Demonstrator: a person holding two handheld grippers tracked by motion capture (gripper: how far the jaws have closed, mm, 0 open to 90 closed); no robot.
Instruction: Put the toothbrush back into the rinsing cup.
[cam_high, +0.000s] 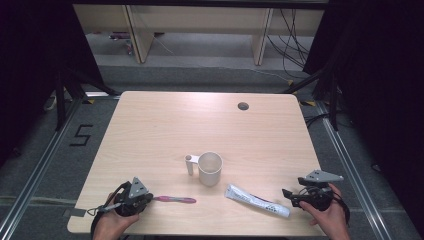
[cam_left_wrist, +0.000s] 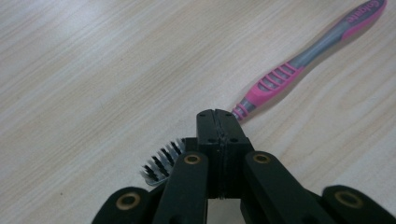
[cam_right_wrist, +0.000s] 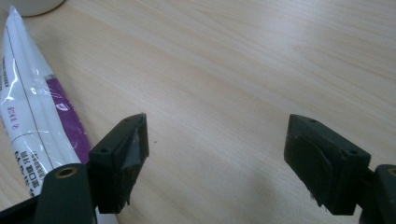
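Observation:
A pink and grey toothbrush (cam_high: 176, 200) lies flat near the table's front edge. My left gripper (cam_high: 149, 198) sits at its head end. In the left gripper view the jaws of that gripper (cam_left_wrist: 217, 116) are pressed together and shut over the neck of the toothbrush (cam_left_wrist: 280, 77); the bristles poke out at their left, and I cannot tell whether the neck is clamped. A white toothpaste tube (cam_high: 257, 200) lies right of centre. My right gripper (cam_high: 286, 194) is just right of it, open, with bare table between its jaws (cam_right_wrist: 217, 140) and the toothpaste tube (cam_right_wrist: 32, 121) beside the left jaw.
A white mug (cam_high: 210, 168) with a side holder (cam_high: 190, 164) stands mid-table behind both items; its base edge (cam_right_wrist: 35, 5) shows in the right gripper view. A round cable hole (cam_high: 243, 106) sits near the far edge of the wooden table (cam_high: 165, 125).

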